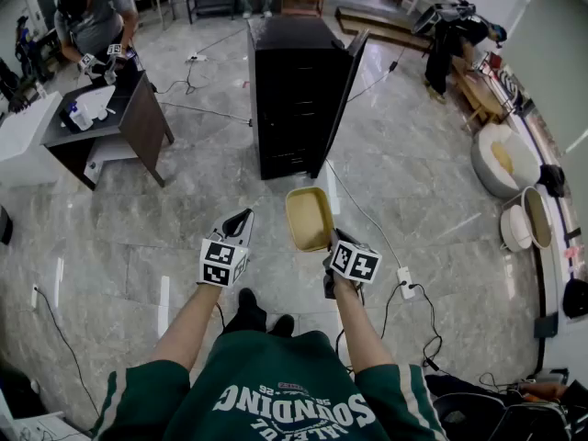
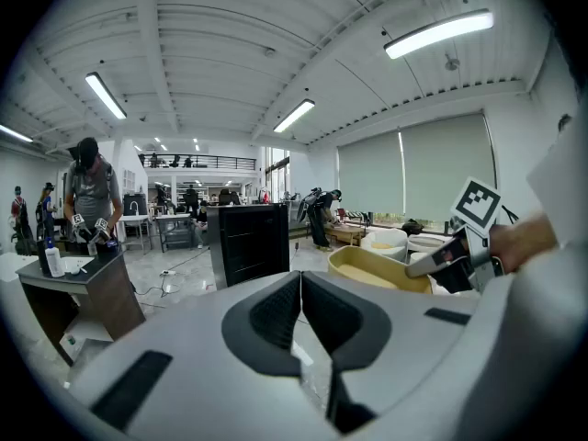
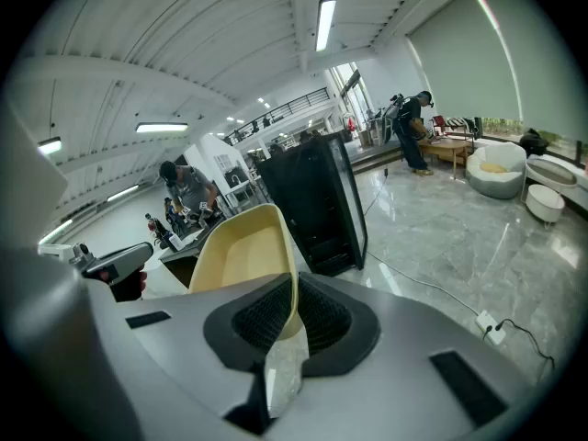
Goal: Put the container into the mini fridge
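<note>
In the head view, my left gripper (image 1: 241,220) hangs over bare marble floor (image 1: 184,209), and from up here I see nothing in it. My right gripper (image 1: 328,246) holds the container (image 1: 307,217), a shallow yellow tub, by its near rim, with the tub's open side facing up toward me. The mini fridge (image 1: 292,90) stands on the floor well beyond both grippers, and its door (image 1: 343,95) is swung open on the right side. The floor between the tub and the fridge front is open. A cable (image 1: 363,211) runs along the right, from beside the door down to a power strip (image 1: 405,282) near my right arm. A dark desk (image 1: 110,118) sits well off to the left, with a person (image 1: 92,15) bent over its far end.

In the left gripper view, the two jaws are pressed together with nothing between them. The container (image 2: 372,266) floats to the right, and the fridge (image 2: 248,242) is straight ahead past clear floor.

In the right gripper view, the jaws are clamped on the container's (image 3: 241,251) thin rim, and the tub stands tilted up and to the left of them. The fridge's open front and door edge (image 3: 354,200) lie beyond it, with wide floor to the right.
</note>
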A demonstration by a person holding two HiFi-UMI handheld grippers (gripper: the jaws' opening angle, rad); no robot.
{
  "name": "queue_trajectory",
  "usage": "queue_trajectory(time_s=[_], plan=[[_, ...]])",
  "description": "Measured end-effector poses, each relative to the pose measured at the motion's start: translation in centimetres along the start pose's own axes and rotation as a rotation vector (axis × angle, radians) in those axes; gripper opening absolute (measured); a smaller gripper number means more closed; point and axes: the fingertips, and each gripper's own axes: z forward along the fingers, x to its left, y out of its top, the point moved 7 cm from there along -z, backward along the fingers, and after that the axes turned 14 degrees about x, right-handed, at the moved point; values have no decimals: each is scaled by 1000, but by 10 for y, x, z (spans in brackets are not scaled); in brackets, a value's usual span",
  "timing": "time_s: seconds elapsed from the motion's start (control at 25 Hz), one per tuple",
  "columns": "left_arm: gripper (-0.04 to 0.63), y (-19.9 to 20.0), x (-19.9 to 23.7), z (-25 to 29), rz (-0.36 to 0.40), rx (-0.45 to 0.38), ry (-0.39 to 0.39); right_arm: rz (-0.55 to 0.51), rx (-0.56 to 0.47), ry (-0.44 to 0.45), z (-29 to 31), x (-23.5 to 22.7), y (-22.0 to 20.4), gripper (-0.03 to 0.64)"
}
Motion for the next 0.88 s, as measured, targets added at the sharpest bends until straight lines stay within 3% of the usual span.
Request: queue_trajectory(time_s=[0.88], plan=[[15, 9, -21, -1, 2, -8, -17, 31, -21, -7, -19, -21, -10, 48]])
